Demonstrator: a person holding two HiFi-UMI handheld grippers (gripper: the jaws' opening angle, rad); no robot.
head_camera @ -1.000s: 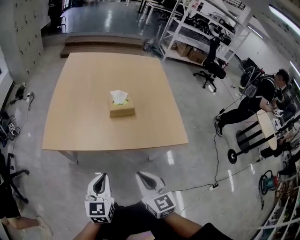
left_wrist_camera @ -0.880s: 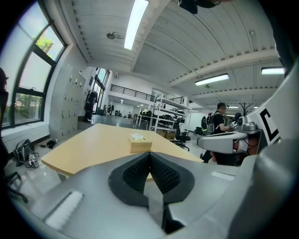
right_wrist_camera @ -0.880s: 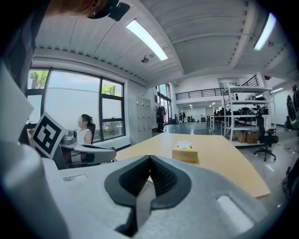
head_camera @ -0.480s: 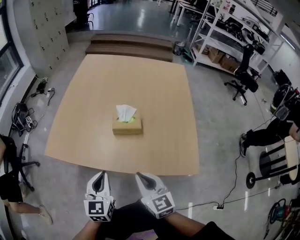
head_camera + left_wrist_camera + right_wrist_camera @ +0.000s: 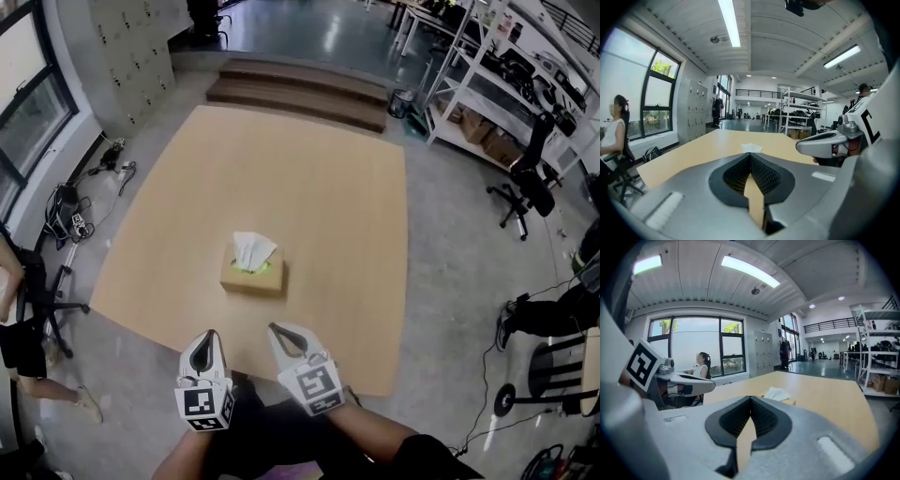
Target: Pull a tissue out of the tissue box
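A tan tissue box [image 5: 251, 277] sits on the big wooden table [image 5: 319, 206], toward its near side, with a white tissue [image 5: 251, 251] sticking up from its slot. Both grippers hover side by side at the table's near edge, short of the box and touching nothing. My left gripper [image 5: 210, 335] is shut and empty, and so is my right gripper [image 5: 273, 329]. In the left gripper view the closed tips [image 5: 750, 155] line up just below the distant tissue [image 5: 751, 148]. The right gripper view shows the tissue [image 5: 776, 393] slightly right of its closed tips [image 5: 750, 398].
Wooden steps [image 5: 300, 89] lie beyond the table's far edge. White shelving [image 5: 487, 84] and an office chair [image 5: 530, 183] stand at the right. A seated person [image 5: 19, 328] and floor cables [image 5: 70, 211] are at the left. Another person [image 5: 562, 309] is at the right edge.
Both grippers have come forward from the open floor to the table's near edge, and the tissue box now lies much closer to them. Their jaws have stayed shut.
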